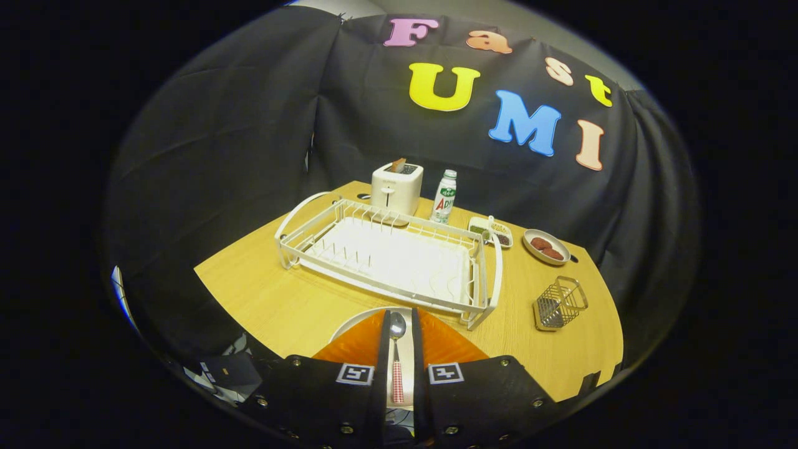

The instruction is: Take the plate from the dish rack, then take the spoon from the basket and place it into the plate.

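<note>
Hand-held gripper hovering over the near edge of the light wooden table, its two fingers lying nearly parallel with a narrow gap between them. A metal spoon with a red-and-white checked handle is sitting in that gap, bowl pointing forward; the fingers are flanking the handle closely on both sides, but whether both are pressing on it cannot be told. Directly beneath the fingers and the spoon, a round white plate is resting on the table, its rim showing just ahead and to the left of the fingertips. Just beyond the plate, a white wire dish rack with a white drip tray is standing with no dishes in it. Ahead and to the right of the fingers, a small square wire basket is standing apart from the rack. Farther beyond, a white toaster, a clear plastic bottle with a green-and-white label, a small white divided dish and a shallow grey dish holding two reddish-brown rounds are lining the far side of the table.
</note>
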Tool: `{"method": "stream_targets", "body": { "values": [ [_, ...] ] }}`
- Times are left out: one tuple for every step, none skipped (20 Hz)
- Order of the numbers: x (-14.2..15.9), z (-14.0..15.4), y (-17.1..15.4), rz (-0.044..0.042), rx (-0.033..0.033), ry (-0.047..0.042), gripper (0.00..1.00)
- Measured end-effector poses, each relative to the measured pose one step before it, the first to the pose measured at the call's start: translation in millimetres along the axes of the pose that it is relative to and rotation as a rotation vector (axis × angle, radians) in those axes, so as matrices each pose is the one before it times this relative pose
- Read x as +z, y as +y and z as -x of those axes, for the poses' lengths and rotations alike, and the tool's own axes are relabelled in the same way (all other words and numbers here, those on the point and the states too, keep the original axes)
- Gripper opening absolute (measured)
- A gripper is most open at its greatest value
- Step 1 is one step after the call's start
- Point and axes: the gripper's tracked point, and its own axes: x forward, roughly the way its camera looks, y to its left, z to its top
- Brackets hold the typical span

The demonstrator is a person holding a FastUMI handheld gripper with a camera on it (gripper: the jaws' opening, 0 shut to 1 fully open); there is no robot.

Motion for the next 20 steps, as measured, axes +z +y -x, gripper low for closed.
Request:
{"method": "stream_targets", "body": {
  "values": [
    [11.12,3.57,-4.61,-0.00215,-0.00696,-0.02214,0.18],
    [10.87,3.01,-4.07,-0.00191,-0.00753,-0.02379,0.18],
    [13.54,3.14,-4.87,-0.00214,-0.01004,-0.02562,0.18],
    [13.61,2.31,-6.58,-0.00357,-0.01114,-0.0297,0.18],
    [15.97,3.43,-6.63,-0.00598,-0.01259,-0.03169,0.18],
    [14.95,2.92,-6.78,-0.00672,-0.01365,-0.03068,0.18],
    [15.89,1.47,-6.77,-0.00488,-0.0136,-0.03059,0.24],
    [14.43,1.04,-9.75,-0.00148,-0.02227,-0.02995,0.34],
    [15.96,3.03,-8.57,-0.00292,-0.01879,-0.03053,0.4],
    [14.14,-0.08,-7.07,-0.00662,-0.01666,-0.03178,0.4],
    [14.21,0.16,-8.39,-0.00854,-0.01864,-0.02904,0.48],
    [12.61,0.52,-9.49,-0.01068,-0.0206,-0.02742,0.59],
    [11.84,-2.02,-9.22,-0.01283,-0.01873,-0.02543,0.71],
    [8.38,-0.48,-6.05,-0.01418,-0.0115,-0.02126,0.71],
    [8.18,-2.65,-6.42,-0.01368,-0.0083,-0.02123,0.71],
    [8.14,0.14,-6.29,-0.01442,-0.00536,-0.02118,0.77],
    [4.86,-7.3,-7.1,-0.01491,-0.0086,-0.02096,1.0],
    [5.34,3.18,-4.43,-0.01533,0.00722,-0.01963,0.98],
    [2.84,-4.4,-2.56,-0.01776,0.01789,-0.01641,0.96],
    [-0.67,-3.46,-2.53,-0.01875,0.01424,-0.00786,0.97]
  ]
}}
